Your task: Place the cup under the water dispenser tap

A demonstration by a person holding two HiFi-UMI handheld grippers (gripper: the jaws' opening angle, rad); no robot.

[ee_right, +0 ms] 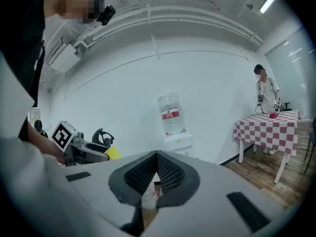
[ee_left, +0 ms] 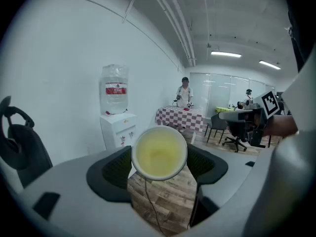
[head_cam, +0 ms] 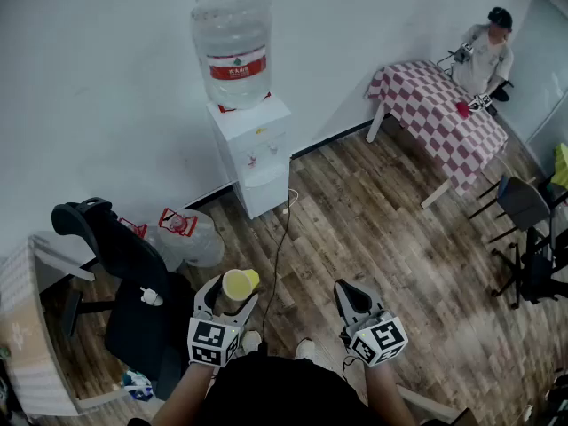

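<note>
Left gripper (head_cam: 229, 291) (ee_left: 159, 164): you have it clamped on the yellow cup (head_cam: 238, 284) (ee_left: 159, 153) (ee_right: 112, 153). Its 2 pads press the cup's sides and the jaws stand wide around it.
Yellow cup: it sits between your left jaws, held off the wooden floor (head_cam: 373, 238). It is tipped so its open mouth faces back toward you, and the inside looks empty.
Right gripper (head_cam: 348, 289) (ee_right: 156, 159): the jaws are closed together at the tips with nothing between them. It is beside your left gripper, to the right of the cup and apart from it.
Office chair (head_cam: 133, 282) (ee_left: 17, 142): black, just to the left of your left gripper.
Cable (head_cam: 278, 256): a thin dark line on the floor, running from just ahead of your left gripper toward the dispenser.
Clear jugs (head_cam: 188, 238): they have red tops and lie on the floor by the wall, ahead and left of your left gripper.
Water dispenser (head_cam: 253, 153) (ee_left: 118, 130) (ee_right: 178, 143): white and against the wall, ahead of your left gripper and ahead-left of your right one. It is well apart from both grippers and from the cup. 1 large bottle (head_cam: 232, 47) with a red label stands upright on top.
Checked table (head_cam: 439, 118) (ee_left: 180, 116) (ee_right: 269, 127): far ahead and to the right of your right gripper.
Person (head_cam: 486, 56) (ee_left: 184, 92) (ee_right: 266, 93): stands at that table's far side, the farthest thing from both grippers.
</note>
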